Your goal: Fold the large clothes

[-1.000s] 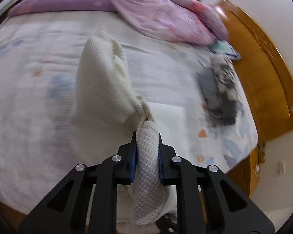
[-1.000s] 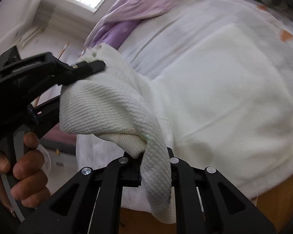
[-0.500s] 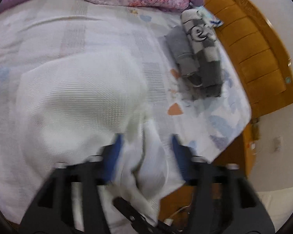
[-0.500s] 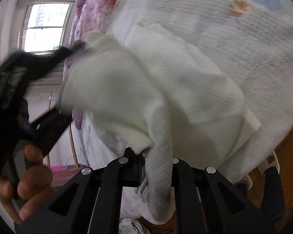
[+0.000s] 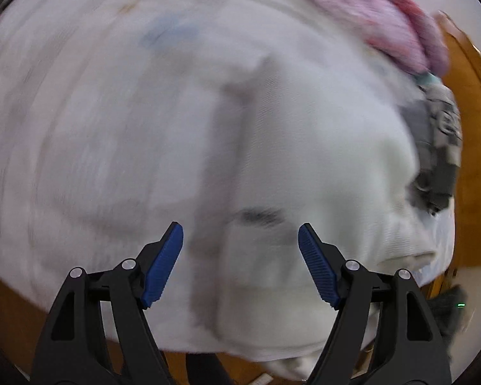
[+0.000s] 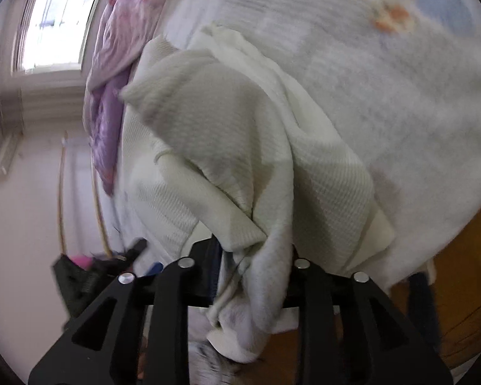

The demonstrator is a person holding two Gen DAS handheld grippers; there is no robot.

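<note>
A: What has changed on the left?

B: The left gripper [image 5: 240, 266] has just been opened wide; the cream waffle-knit garment [image 5: 304, 166] was released onto the bed [image 5: 80, 96], nothing between its fingers.

A: And the right?

B: The right gripper [image 6: 256, 266] has been loosening, cloth bunched between. The fold seems laid down.

- A bed [image 6: 400, 102] with a pale sheet printed in faint blue and orange shapes fills most of both views.
- A pink and purple quilt [image 6: 112, 73] lies bunched along it.
- A bright window [image 6: 57, 29] sits in a white wall [image 6: 22, 192].
- Orange-brown wooden bed frame [image 5: 477, 166] at the edge.
</note>
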